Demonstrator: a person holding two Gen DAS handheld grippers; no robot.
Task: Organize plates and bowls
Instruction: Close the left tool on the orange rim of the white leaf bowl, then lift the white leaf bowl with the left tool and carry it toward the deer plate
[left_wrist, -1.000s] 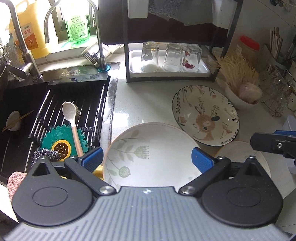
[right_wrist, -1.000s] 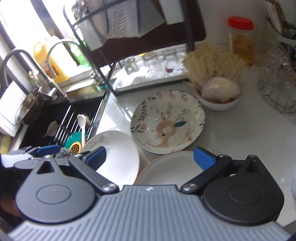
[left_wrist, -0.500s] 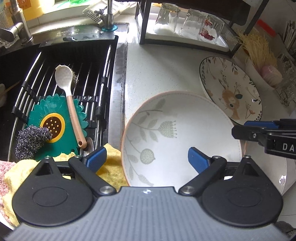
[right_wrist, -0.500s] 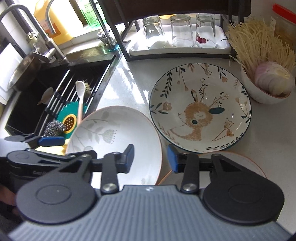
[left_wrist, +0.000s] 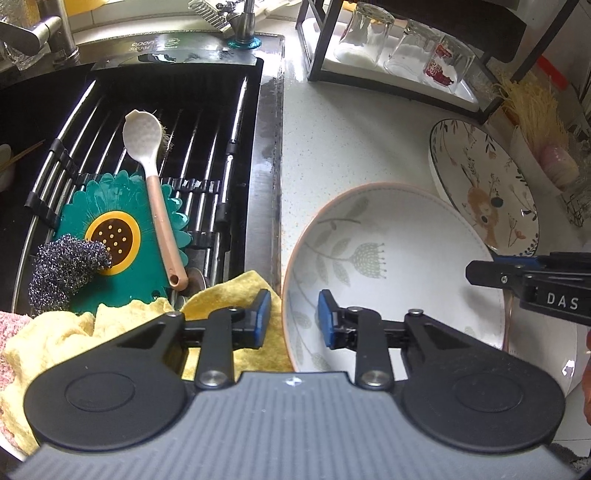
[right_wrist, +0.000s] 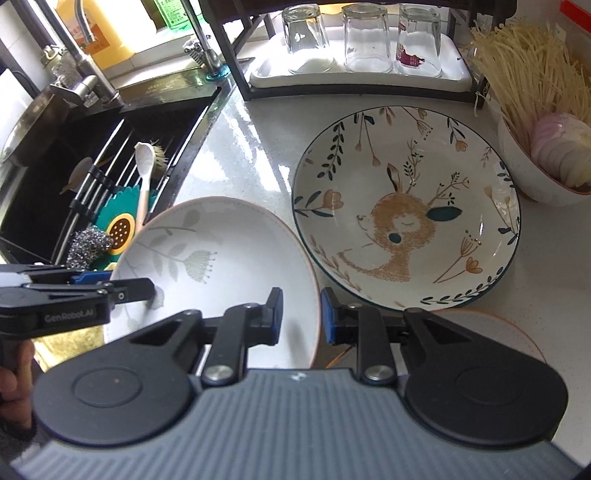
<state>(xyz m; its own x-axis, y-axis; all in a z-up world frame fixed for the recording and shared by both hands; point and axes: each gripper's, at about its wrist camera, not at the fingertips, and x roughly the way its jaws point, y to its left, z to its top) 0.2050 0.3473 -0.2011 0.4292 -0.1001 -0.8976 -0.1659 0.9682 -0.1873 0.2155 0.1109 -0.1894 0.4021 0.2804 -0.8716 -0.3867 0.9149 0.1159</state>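
Observation:
A white bowl with a leaf pattern (left_wrist: 399, 258) (right_wrist: 221, 258) sits on the counter beside the sink. Its left rim runs between the closing jaws of my left gripper (left_wrist: 294, 318); a sliver of yellow cloth still shows between the outer pad and the rim. My right gripper (right_wrist: 302, 314) straddles the bowl's right rim, its jaws still closing, with the outer pad against the edge. A deer-pattern plate (right_wrist: 406, 210) (left_wrist: 484, 188) lies behind on the right. A pale pink-rimmed dish (right_wrist: 484, 332) lies partly hidden under the right gripper.
The sink (left_wrist: 166, 92) on the left holds a rack, a green sunflower mat (left_wrist: 110, 236), a white brush, a steel scourer and a yellow cloth (left_wrist: 229, 295). A black stand with three upturned glasses (right_wrist: 365, 37) is at the back. A bowl of noodles and onion (right_wrist: 546, 158) stands on the right.
Both grippers came down and in over the white bowl, one at each side. Their jaws went from wide open to narrow around its rim, the right one first.

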